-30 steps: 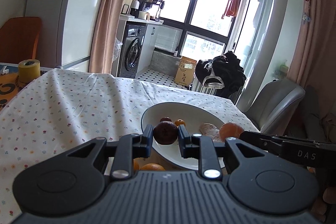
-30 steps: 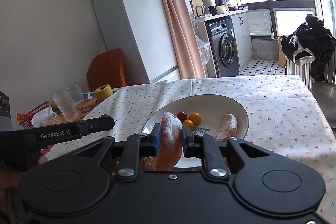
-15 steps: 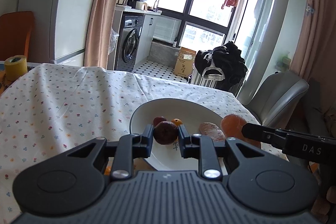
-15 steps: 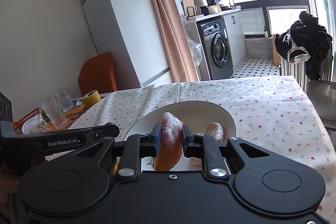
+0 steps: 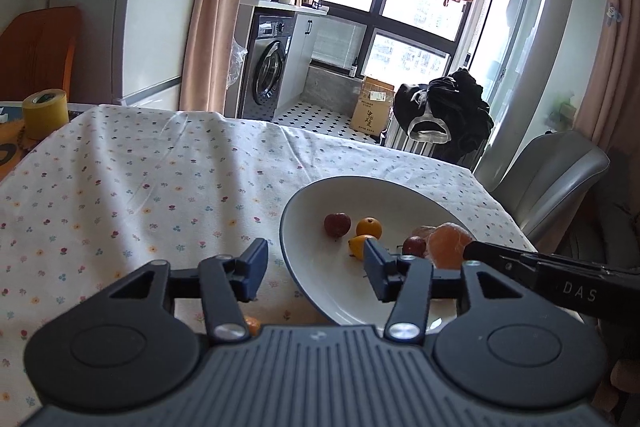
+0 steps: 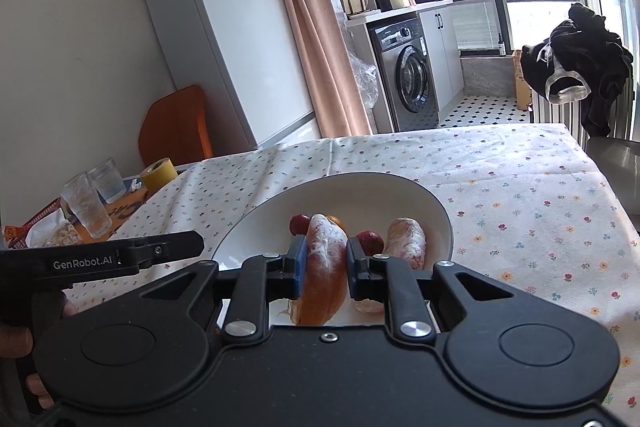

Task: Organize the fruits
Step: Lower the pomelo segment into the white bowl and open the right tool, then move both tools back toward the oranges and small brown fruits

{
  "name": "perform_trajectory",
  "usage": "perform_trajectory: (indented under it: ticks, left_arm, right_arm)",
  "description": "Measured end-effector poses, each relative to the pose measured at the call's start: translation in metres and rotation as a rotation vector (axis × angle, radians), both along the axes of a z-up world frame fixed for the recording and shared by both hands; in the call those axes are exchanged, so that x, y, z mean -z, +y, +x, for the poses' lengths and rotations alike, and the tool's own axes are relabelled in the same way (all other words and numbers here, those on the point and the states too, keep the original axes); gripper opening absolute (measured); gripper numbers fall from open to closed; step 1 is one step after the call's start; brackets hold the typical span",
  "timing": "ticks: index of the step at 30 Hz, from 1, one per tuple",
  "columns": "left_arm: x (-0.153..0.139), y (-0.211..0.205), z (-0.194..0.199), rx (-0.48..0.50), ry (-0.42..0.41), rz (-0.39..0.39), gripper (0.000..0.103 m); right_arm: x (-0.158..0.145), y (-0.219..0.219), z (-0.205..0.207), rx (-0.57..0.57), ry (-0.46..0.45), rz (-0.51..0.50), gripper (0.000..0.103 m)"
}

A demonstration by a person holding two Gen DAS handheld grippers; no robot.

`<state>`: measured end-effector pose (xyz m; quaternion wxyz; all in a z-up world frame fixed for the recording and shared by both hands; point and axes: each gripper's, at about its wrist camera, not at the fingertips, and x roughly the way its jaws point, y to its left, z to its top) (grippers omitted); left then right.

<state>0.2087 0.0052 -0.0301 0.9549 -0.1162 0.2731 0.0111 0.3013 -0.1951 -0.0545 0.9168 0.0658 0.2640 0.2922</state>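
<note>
The dark red fruit (image 5: 414, 245), gripped a moment before, had been released into the bowl (image 5: 316, 283); the left tongs (image 5: 316, 269) were spread wide and empty. A peeled orange segment (image 6: 323, 267) was clamped above the bowl by the right tongs (image 6: 323, 269), its placing judged next.

Both wrist cameras look forward along their fingers, low and close over the table, sharing the white bowl (image 5: 304, 199) (image 6: 436, 207) and kitchen background.

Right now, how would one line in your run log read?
left tool: open, empty | right tool: holding peeled orange piece over plate | small fruits in plate
</note>
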Motion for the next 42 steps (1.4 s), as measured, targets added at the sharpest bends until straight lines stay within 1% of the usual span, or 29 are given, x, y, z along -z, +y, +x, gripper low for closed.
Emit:
perform_trajectory:
  ticks: [3, 5, 7, 11, 15, 18, 20, 22, 23, 27, 29, 30, 33, 37, 40, 42]
  left_arm:
    - [-0.002, 0.002, -0.004, -0.005, -0.002, 0.012, 0.062]
    - [-0.003, 0.004, -0.006, -0.007, -0.008, 0.019, 0.07]
    - [-0.002, 0.006, -0.008, -0.015, -0.012, 0.025, 0.073]
    - [-0.001, 0.013, -0.01, -0.033, 0.0, 0.024, 0.077]
    - [0.001, 0.022, -0.014, -0.051, 0.007, 0.02, 0.078]
    - [0.001, 0.029, -0.019, -0.062, 0.003, 0.002, 0.079]
    - [0.001, 0.032, -0.022, -0.074, 0.005, 0.002, 0.081]
    - [0.0, 0.033, -0.026, -0.083, -0.001, 0.011, 0.082]
    - [0.0, 0.034, -0.027, -0.085, -0.004, 0.011, 0.082]
    - [0.0, 0.036, -0.032, -0.121, 0.0, 0.016, 0.083]
    - [0.0, 0.035, -0.035, -0.136, 0.008, 0.026, 0.084]
    - [0.001, 0.034, -0.036, -0.139, 0.009, 0.031, 0.084]
    - [0.001, 0.033, -0.042, -0.14, 0.004, 0.035, 0.084]
    - [0.001, 0.033, -0.047, -0.132, 0.0, 0.021, 0.084]
    - [0.0, 0.031, -0.051, -0.132, 0.0, 0.024, 0.084]
    - [-0.001, 0.032, -0.054, -0.135, -0.004, 0.024, 0.084]
  right_arm:
    - [0.0, 0.004, 0.002, -0.002, -0.001, -0.003, 0.019]
    - [-0.001, 0.006, 0.003, -0.006, -0.005, -0.008, 0.019]
    - [-0.003, 0.009, 0.004, -0.006, -0.009, -0.012, 0.019]
    - [-0.006, 0.013, 0.006, -0.005, -0.016, -0.012, 0.019]
    - [-0.01, 0.02, 0.006, -0.013, -0.034, -0.023, 0.02]
    - [-0.01, 0.027, 0.005, -0.01, -0.031, -0.047, 0.031]
    - [-0.01, 0.026, 0.001, -0.002, -0.039, -0.043, 0.051]
    - [-0.012, 0.026, -0.005, 0.019, -0.065, -0.065, 0.063]
    - [-0.013, 0.025, -0.008, 0.021, -0.077, -0.073, 0.067]
    - [-0.016, 0.021, -0.015, 0.005, -0.082, -0.066, 0.073]
    - [-0.016, 0.019, -0.018, -0.005, -0.075, -0.052, 0.08]
    - [-0.016, 0.019, -0.019, -0.01, -0.072, -0.05, 0.081]
    - [-0.015, 0.019, -0.023, -0.027, -0.073, -0.053, 0.085]
    - [-0.018, 0.017, -0.03, -0.028, -0.084, -0.048, 0.095]
    - [-0.02, 0.014, -0.035, -0.024, -0.082, -0.034, 0.098]
    - [-0.022, 0.012, -0.039, -0.023, -0.085, -0.023, 0.103]
